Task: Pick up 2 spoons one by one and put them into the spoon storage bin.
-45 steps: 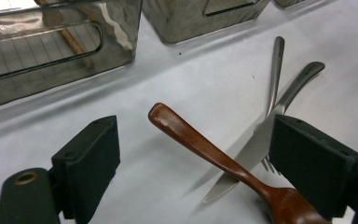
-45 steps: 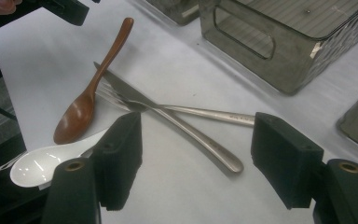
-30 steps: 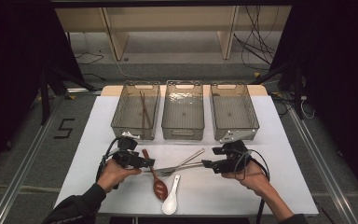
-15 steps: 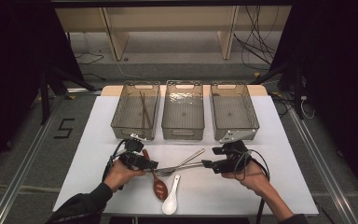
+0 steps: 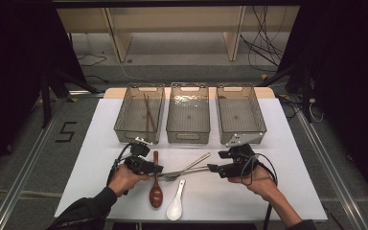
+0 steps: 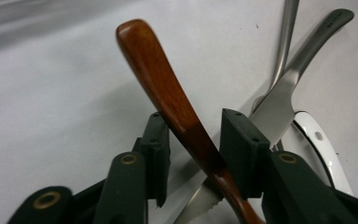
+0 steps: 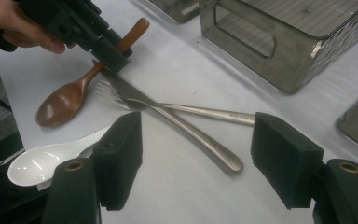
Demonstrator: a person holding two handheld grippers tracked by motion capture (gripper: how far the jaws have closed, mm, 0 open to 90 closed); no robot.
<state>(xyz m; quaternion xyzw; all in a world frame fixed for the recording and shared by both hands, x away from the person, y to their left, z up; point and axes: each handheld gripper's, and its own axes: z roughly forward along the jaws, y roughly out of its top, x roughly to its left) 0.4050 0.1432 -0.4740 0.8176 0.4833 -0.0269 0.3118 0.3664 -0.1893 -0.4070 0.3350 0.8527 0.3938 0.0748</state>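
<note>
A brown wooden spoon [image 5: 155, 191] lies on the white table [image 5: 297, 163], its handle pointing to the bins. My left gripper [image 5: 157, 168] straddles that handle [image 6: 168, 88]. Its jaws have just been closing, and a thin gap still shows on each side of the wood. A metal fork [image 5: 199, 159] and knife [image 5: 191, 171] lie crossed between the hands, and the knife's serrated blade [image 6: 196, 205] reaches under the left jaws. My right gripper [image 5: 213, 168] stands open just above the two metal handles [image 7: 205, 112] with nothing between its pads. A white ceramic spoon [image 5: 175, 208] rests near the front edge.
Three clear bins stand side by side at the back: the left bin [image 5: 136, 136] holds dark chopsticks [image 5: 147, 112], while the middle bin [image 5: 188, 136] and right bin [image 5: 242, 138] look bare. A bin corner [image 7: 279, 60] stands close beyond the right jaws.
The left hand has shifted slightly right and nearer the wooden spoon's handle. The right hand and the cutlery have kept still.
</note>
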